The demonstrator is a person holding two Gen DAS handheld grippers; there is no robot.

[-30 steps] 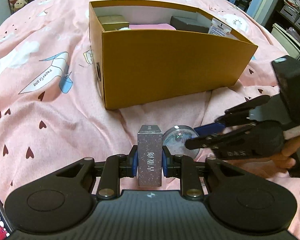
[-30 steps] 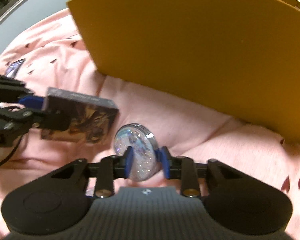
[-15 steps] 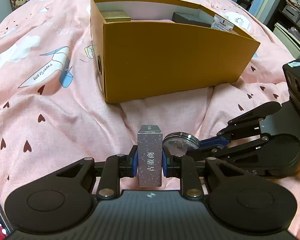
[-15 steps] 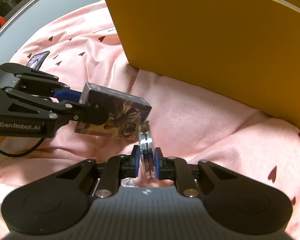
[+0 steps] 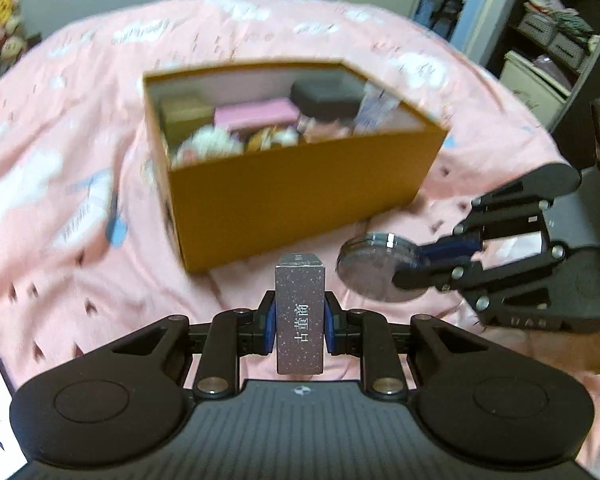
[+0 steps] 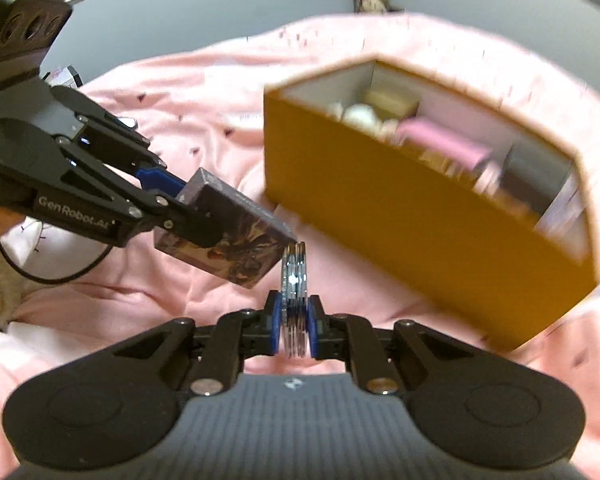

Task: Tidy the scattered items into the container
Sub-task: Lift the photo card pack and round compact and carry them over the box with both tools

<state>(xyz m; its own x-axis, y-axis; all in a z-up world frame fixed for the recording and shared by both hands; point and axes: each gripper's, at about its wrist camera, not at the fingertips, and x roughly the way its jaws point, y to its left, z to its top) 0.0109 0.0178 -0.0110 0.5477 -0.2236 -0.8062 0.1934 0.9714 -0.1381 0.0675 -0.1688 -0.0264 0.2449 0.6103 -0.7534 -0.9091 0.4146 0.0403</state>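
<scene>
Carrying | L gripper (image 5: 300, 322) clamped on card box (image 5: 300, 314), R gripper (image 6: 296, 326) on round tin (image 6: 296, 300) | orange box (image 5: 300, 184) ahead, frame ctr, R nearer

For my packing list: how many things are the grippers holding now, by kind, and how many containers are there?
Small box, in the left gripper: 1
Round disc, in the right gripper: 1
Cardboard container: 1
Total: 3

Speckled box (image 5: 300, 316) clamped upright in left hand-held gripper (image 5: 300, 322): "古董商" on its facing side. Left hand-held gripper's arm, beside that box: "GenRobot.AI".
</scene>
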